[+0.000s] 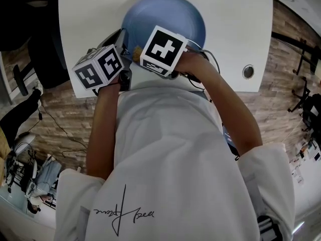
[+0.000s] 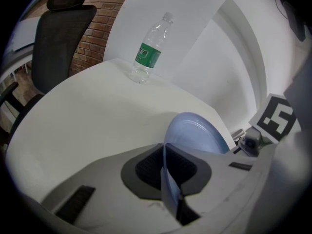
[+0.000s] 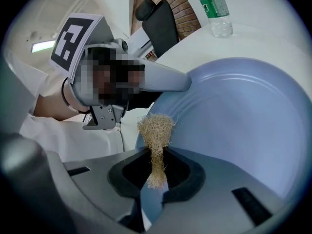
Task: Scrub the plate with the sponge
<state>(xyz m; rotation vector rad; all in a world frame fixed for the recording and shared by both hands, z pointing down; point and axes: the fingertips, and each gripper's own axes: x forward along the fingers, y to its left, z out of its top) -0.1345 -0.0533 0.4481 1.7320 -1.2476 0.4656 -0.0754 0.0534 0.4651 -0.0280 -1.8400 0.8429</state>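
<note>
The left gripper [image 2: 168,173] has its jaws pinched nearly together on the near rim of the pale blue plate [image 2: 196,132]. The thin edge runs straight up between the dark pads, and the rest of the plate fans out beyond them.

The right gripper [image 3: 157,173] is clamped on the sponge [image 3: 156,129], a tan, fibrous scrubber. The jaws squeeze it to a narrow waist, and a frayed tuft sticks out past the fingertips. That tuft sits right at the plate's left rim, close under the tip of the left gripper. I cannot tell for sure whether the fibres press on the blue face.

From above, the two grippers are crowded close together at the plate's near edge, with their black-and-white marker cubes almost side by side. The left one is at the plate's left side and the right one is over its near rim. The person's forearms reach in from below, over a white shirt [image 1: 170,159].

The plate lies on a white surface [image 1: 235,24], near its front edge. It is round and shallow, and what I can see of its face looks clean. A small round grommet [image 1: 248,71] is set into the surface off to the right, well apart from the plate.

Farther back on the surface stands a clear water bottle [image 2: 148,50] with a green label, upright and capped, well away from the plate. Beyond it are a black office chair [image 2: 58,38] and a brick wall [image 2: 100,30].
</note>
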